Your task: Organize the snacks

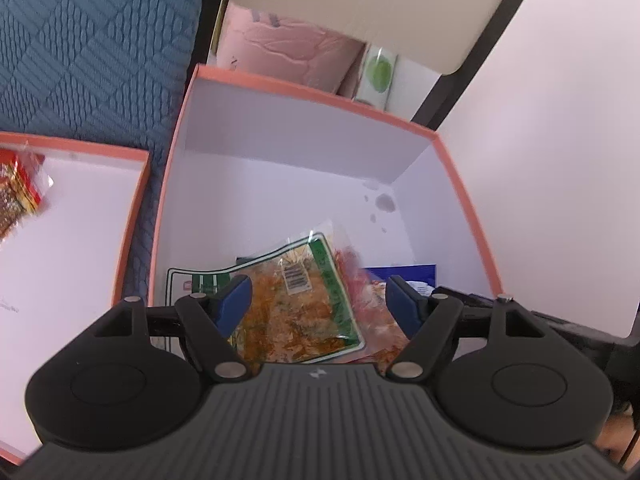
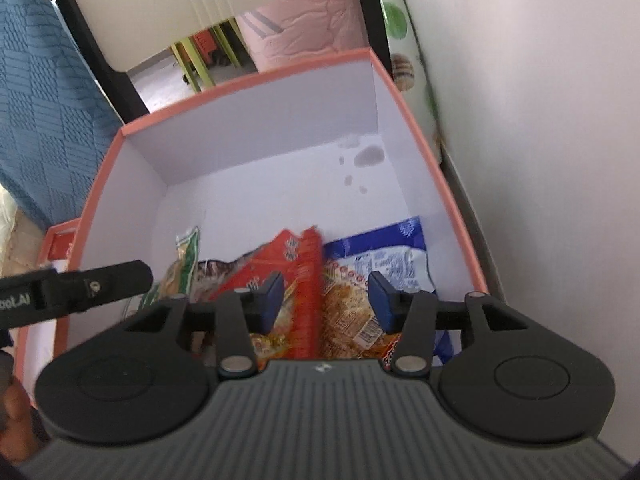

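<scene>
An orange-rimmed white box holds several snack packets. In the left wrist view my left gripper is open and empty above a green-edged clear packet lying in the box. In the right wrist view my right gripper is open and empty over a red packet and a clear packet of orange snacks, with a blue-and-white packet at the right. The same box fills that view. The green-edged packet lies at the left there.
A second orange-rimmed lid or tray lies left of the box with a red packet in it. A blue quilted cover is behind it. A white wall stands at the right. A pink bundle and a chair are behind.
</scene>
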Action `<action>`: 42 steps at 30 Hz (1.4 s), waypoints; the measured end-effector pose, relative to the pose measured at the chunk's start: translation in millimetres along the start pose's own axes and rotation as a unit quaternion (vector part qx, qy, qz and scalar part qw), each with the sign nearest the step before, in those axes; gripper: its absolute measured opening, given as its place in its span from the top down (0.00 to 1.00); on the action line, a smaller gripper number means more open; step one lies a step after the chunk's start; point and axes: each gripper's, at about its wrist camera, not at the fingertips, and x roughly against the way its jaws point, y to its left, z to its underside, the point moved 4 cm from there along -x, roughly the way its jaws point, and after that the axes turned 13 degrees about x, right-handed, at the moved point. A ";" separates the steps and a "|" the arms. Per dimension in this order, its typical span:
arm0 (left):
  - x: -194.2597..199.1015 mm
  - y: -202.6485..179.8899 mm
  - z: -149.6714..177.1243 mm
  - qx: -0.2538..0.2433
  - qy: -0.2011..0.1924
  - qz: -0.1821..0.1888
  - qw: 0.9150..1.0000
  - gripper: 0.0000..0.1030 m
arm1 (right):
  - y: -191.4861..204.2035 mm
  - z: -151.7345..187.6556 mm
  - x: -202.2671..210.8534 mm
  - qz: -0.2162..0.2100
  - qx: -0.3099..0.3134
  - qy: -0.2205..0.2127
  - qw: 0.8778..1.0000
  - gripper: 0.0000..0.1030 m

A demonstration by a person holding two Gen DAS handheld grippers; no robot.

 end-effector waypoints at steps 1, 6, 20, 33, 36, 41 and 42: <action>7.6 -2.4 -0.2 -0.003 -0.004 0.003 1.000 0.25 | 0.3 -2.5 6.1 0.000 -0.001 -0.006 1.000 0.53; 47.9 -12.4 -6.4 -0.016 -0.025 0.017 0.999 0.25 | 7.1 -17.1 46.4 0.001 -0.001 -0.042 0.999 0.53; 191.5 -30.5 1.7 -0.074 -0.098 0.054 0.991 0.25 | 50.6 -30.2 192.2 0.015 0.010 -0.150 0.988 0.53; 276.0 -12.6 45.3 -0.108 -0.123 0.064 0.984 0.25 | 96.1 15.9 269.0 0.019 0.021 -0.192 0.981 0.53; 284.6 -5.1 54.9 -0.112 -0.125 0.066 0.984 0.25 | 105.9 28.1 276.5 0.023 0.020 -0.198 0.980 0.53; 298.9 3.1 75.8 -0.125 -0.130 0.067 0.981 0.24 | 118.8 49.5 285.7 0.029 0.021 -0.202 0.979 0.53; 301.6 5.0 79.7 -0.126 -0.132 0.067 0.981 0.24 | 119.9 53.8 287.2 0.030 0.019 -0.203 0.979 0.53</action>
